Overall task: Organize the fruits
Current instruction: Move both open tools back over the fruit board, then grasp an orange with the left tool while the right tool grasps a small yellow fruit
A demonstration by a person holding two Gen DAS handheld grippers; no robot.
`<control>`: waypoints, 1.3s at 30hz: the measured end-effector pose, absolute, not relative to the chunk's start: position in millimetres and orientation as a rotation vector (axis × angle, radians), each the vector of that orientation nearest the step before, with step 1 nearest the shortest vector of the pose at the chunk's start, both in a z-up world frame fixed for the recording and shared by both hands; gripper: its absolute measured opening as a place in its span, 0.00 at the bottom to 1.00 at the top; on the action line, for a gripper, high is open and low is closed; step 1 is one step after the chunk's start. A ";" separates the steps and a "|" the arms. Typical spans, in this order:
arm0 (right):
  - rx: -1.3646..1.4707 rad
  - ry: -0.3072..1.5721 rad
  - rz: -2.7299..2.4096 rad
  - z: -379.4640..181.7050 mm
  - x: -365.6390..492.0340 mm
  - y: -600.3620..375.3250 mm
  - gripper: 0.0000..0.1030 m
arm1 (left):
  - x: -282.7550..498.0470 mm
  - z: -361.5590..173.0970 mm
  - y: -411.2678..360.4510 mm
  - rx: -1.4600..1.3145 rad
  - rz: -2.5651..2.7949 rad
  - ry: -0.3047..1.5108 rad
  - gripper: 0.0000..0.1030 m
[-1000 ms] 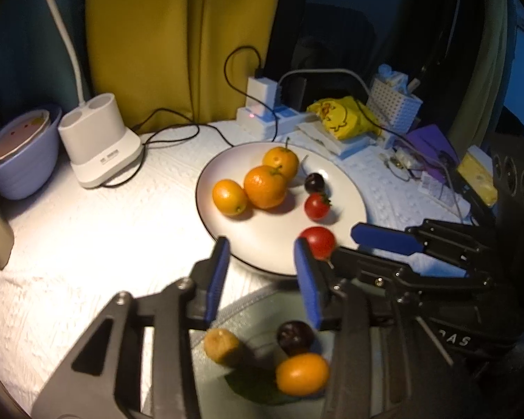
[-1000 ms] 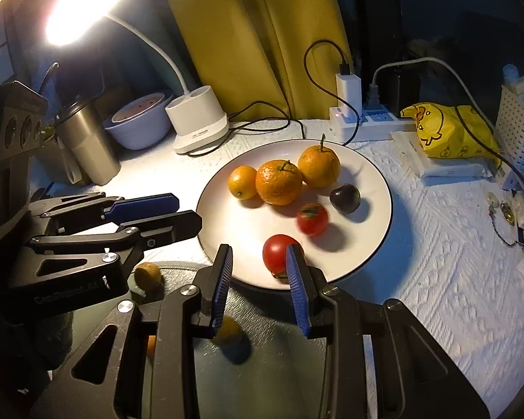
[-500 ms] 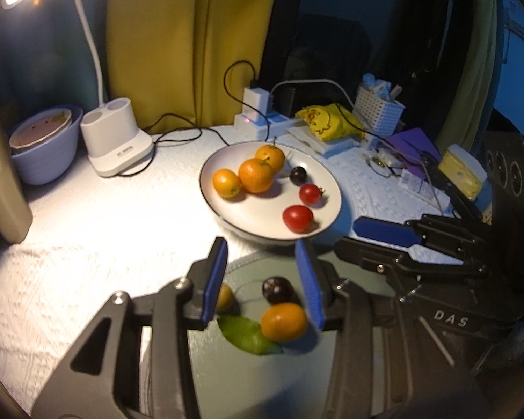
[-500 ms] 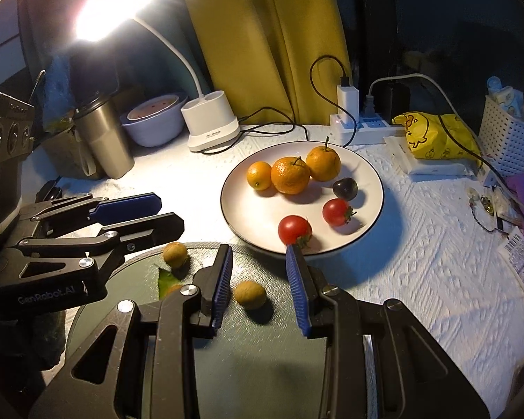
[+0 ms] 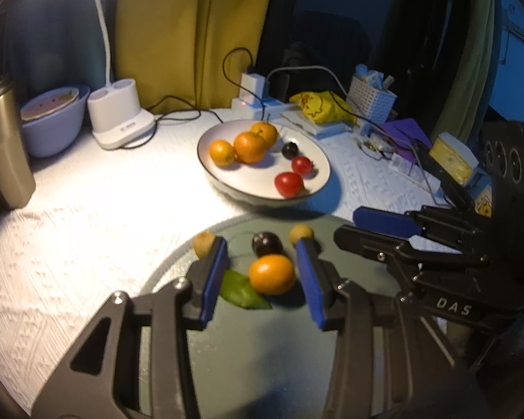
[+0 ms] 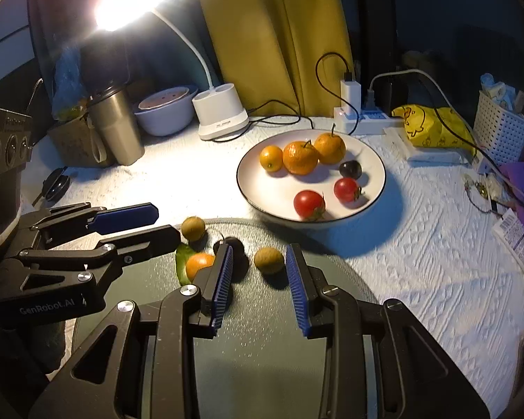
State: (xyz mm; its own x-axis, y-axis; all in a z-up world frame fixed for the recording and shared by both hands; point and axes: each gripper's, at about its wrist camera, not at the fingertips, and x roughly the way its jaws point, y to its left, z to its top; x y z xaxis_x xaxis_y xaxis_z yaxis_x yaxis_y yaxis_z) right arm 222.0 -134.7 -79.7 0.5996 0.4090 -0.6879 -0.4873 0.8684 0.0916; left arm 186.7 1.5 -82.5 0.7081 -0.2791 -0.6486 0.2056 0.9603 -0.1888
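Observation:
A white plate (image 5: 255,178) (image 6: 272,188) holds three oranges (image 5: 249,146) (image 6: 299,157), two red tomatoes (image 5: 289,184) (image 6: 309,204) and a dark fruit (image 6: 350,169). In front of it lies a dark round plate (image 5: 262,349) (image 6: 262,317). On it are an orange kumquat (image 5: 271,274) (image 6: 199,264), a green leaf (image 5: 242,294), a dark fruit (image 5: 266,243) and two brown longans (image 5: 203,242) (image 6: 269,260). My left gripper (image 5: 261,245) (image 6: 166,223) hovers open over the kumquat. Beside it, over one longan, my right gripper (image 6: 259,249) (image 5: 349,227) is open and holds nothing.
At the back stand a white lamp base (image 6: 222,115), a lavender bowl (image 6: 166,115), a steel tumbler (image 6: 117,127) and a power strip with cables (image 6: 363,122). A yellow bag (image 6: 433,125), a white basket (image 6: 503,129) and small clutter crowd the right side.
Both grippers have drawn back from the white plate toward the near edge. The fruit on the dark plate now shows beyond and between the fingertips.

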 end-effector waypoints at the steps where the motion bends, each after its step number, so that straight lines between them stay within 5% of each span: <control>1: -0.110 0.771 0.521 -81.2 220.4 -135.0 0.33 | 185.9 -84.5 0.9 -0.108 -0.272 0.741 0.42; 6: -0.110 0.787 0.520 -88.3 216.1 -137.7 0.33 | 184.3 -93.6 -6.0 -0.108 -0.282 0.764 0.44; 12: -0.102 0.796 0.518 -93.0 217.4 -143.3 0.33 | 188.7 -103.7 -12.1 -0.113 -0.284 0.791 0.60; 23: -0.085 0.830 0.527 -106.4 235.0 -146.6 0.33 | 202.6 -114.5 -20.5 -0.041 -0.237 0.822 0.61; 29: -0.083 0.841 0.529 -109.3 247.2 -143.7 0.33 | 206.9 -119.1 -22.7 -0.002 -0.235 0.822 0.58; 39: -0.095 0.872 0.563 -120.1 264.0 -129.5 0.33 | 209.8 -123.6 -30.1 0.023 -0.273 0.829 0.39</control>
State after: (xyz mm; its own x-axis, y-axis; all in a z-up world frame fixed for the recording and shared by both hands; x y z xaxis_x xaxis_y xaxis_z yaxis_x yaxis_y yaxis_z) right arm 264.0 -129.5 -120.1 0.5087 0.4285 -0.7467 -0.5040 0.8514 0.1453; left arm 209.8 -30.1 -123.6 0.6427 -0.2306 -0.7306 0.2482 0.9649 -0.0861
